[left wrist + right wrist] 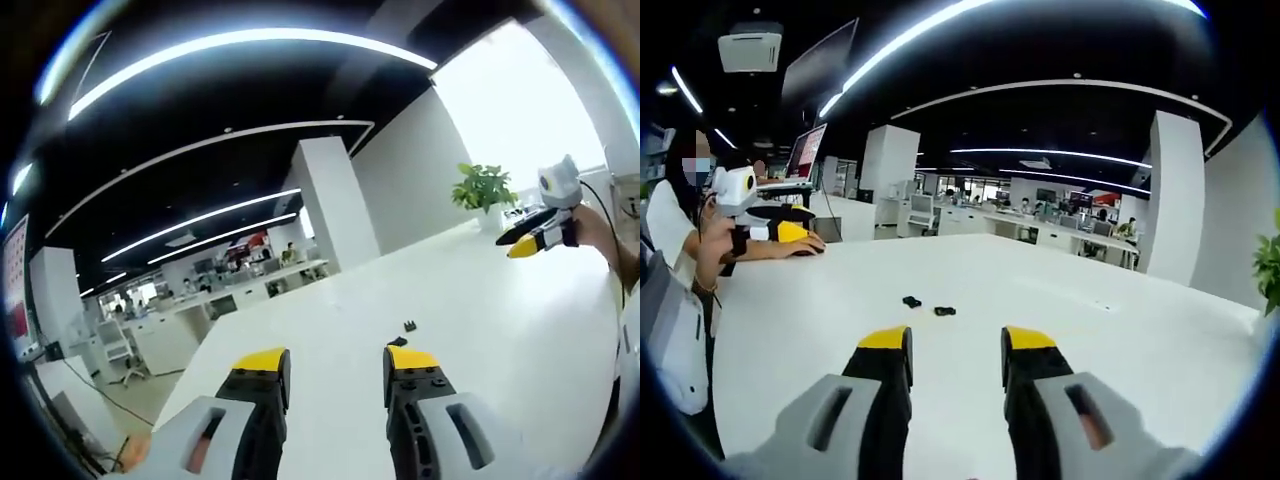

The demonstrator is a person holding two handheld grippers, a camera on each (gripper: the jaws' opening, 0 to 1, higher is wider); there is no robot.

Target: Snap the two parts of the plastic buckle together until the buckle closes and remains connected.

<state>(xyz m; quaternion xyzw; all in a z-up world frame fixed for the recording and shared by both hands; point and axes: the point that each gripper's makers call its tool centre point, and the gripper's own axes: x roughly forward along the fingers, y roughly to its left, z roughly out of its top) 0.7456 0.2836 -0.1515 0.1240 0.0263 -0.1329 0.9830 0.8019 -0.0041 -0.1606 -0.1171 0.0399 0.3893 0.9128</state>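
Observation:
Two small black buckle parts lie apart on the white table [520, 330]. In the left gripper view one part [411, 326] sits just beyond my right jaw tip, and the other [398, 342] is right at that tip, partly hidden by it. In the right gripper view the same parts [911, 301] [945, 311] lie side by side a short way ahead of the jaws. My left gripper [336, 362] is open with nothing between its jaws; it also appears at the far left [780, 232], held by a hand. My right gripper [956, 342] is open and empty, and appears raised at the right [538, 238].
A potted plant [483, 187] stands at the table's far end beside a white pillar [335, 205]. A person's sleeve [670, 330] and arm sit at the table's left edge. Office desks and chairs [150, 335] lie beyond the table.

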